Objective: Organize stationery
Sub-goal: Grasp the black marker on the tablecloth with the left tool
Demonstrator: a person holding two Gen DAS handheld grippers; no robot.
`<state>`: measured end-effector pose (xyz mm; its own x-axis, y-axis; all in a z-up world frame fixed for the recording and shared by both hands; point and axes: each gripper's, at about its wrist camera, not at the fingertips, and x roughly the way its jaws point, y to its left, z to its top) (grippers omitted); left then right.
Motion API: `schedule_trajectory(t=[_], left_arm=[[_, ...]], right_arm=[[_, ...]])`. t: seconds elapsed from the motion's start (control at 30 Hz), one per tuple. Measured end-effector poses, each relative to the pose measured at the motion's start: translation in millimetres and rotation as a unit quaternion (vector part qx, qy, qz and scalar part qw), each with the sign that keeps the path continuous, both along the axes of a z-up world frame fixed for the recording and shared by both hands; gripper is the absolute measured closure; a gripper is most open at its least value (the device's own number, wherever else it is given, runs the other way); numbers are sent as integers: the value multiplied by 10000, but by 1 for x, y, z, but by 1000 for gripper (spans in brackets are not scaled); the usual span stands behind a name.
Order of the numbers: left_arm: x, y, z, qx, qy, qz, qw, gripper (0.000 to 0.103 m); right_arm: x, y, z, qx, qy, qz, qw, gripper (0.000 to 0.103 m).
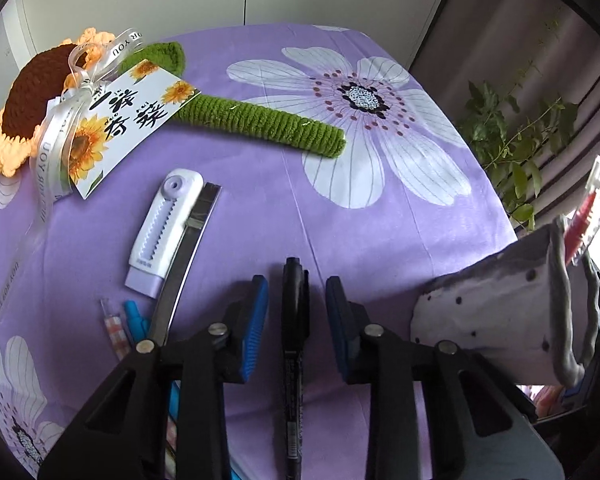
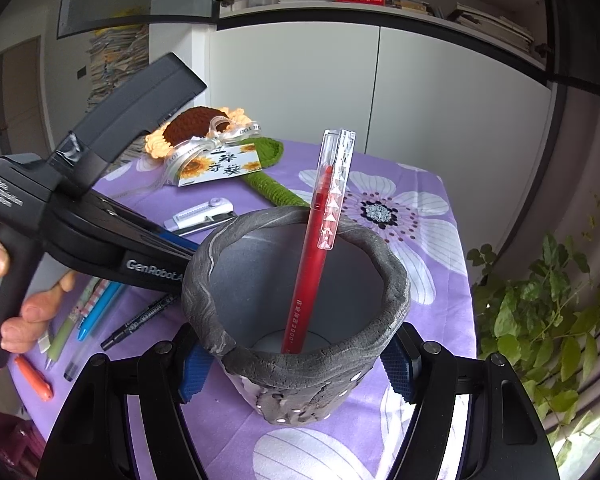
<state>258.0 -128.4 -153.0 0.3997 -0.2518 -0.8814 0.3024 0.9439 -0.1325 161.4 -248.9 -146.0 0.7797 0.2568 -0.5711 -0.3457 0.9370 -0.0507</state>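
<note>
A black marker point(image 1: 295, 320) lies on the purple flowered tablecloth point(image 1: 259, 184). My left gripper point(image 1: 297, 284) straddles it, open, with a gap between each blue pad and the marker. In the right wrist view the same marker point(image 2: 139, 322) lies left of a grey clay pen cup point(image 2: 300, 376). My right gripper point(image 2: 295, 364) is shut on that cup, a pad pressing each side. A red pen point(image 2: 316, 264) with a clear cap stands in the cup. From the left wrist view the cup point(image 1: 492, 312) sits close on the right, tilted.
A white utility knife point(image 1: 165, 232) and a metal strip point(image 1: 183, 272) lie left of the marker, with a blue pen point(image 1: 135, 320) and a checked pen point(image 1: 113, 330). Several more pens point(image 2: 79, 320) lie near a hand point(image 2: 31, 312). A crochet sunflower point(image 1: 39, 92) lies at the back, a plant point(image 1: 512, 140) beyond the right edge.
</note>
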Motion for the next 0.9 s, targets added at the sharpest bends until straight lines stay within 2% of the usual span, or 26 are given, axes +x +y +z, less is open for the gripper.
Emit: schedule_trajectory(t=[0.07, 0.1, 0.2, 0.27, 0.43, 0.63, 0.9], left_arm=[[1, 0, 1, -1, -9, 20, 10000, 80], [1, 0, 0, 3, -7, 7, 10000, 90], [0, 2, 1, -113, 53, -20, 9999, 91], [-3, 4, 7, -166, -58, 4, 9998, 91], [-22, 12, 45, -393, -530, -43, 9978, 92], [-54, 13, 91, -581, -1129, -319, 9914, 94], [-85, 4, 153, -843, -1912, -698, 9754, 94]], right_arm=[[0, 1, 0, 1, 12, 6, 10000, 31], [0, 1, 0, 1, 22, 8, 10000, 31], [0, 1, -1, -2, 33, 8, 10000, 31], [1, 1, -1, -4, 33, 7, 10000, 31], [0, 1, -1, -5, 34, 9, 10000, 31], [0, 1, 0, -12, 28, 8, 10000, 31], [0, 1, 0, -47, 8, 3, 10000, 31]])
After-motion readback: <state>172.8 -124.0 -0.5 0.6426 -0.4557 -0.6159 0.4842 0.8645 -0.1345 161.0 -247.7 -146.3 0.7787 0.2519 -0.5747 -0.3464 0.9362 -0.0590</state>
